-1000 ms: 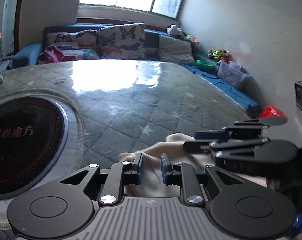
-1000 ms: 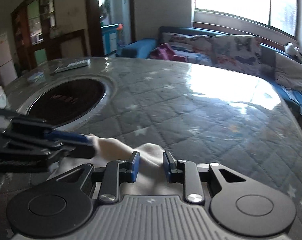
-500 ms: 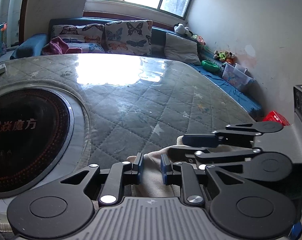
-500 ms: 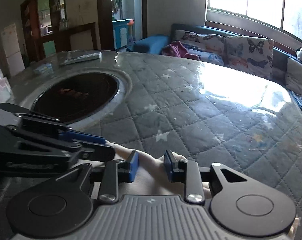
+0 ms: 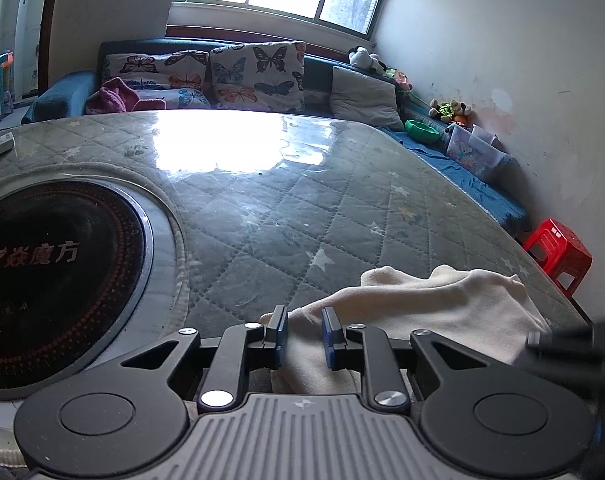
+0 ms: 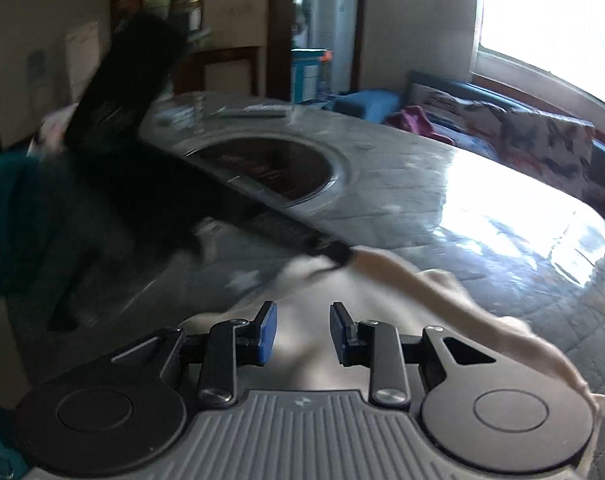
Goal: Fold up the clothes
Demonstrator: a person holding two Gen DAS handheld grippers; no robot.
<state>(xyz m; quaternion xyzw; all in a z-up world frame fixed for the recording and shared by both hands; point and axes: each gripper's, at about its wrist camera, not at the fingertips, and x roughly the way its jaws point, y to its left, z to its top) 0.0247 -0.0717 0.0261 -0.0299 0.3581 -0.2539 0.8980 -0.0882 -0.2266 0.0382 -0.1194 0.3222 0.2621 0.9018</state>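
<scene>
Right gripper (image 6: pixel 303 332) swung away sideways from the left gripper (image 5: pixel 302 330); we see both sets of fingers closed on cream cloth (image 5: pixel 430 304), right view blurred, probably gripping.

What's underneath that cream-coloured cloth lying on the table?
The cream cloth lies on the grey quilted table cover with small stars, which shows all around it. Whatever sits directly beneath its folds is covered, so nothing else can be made out there.
</scene>
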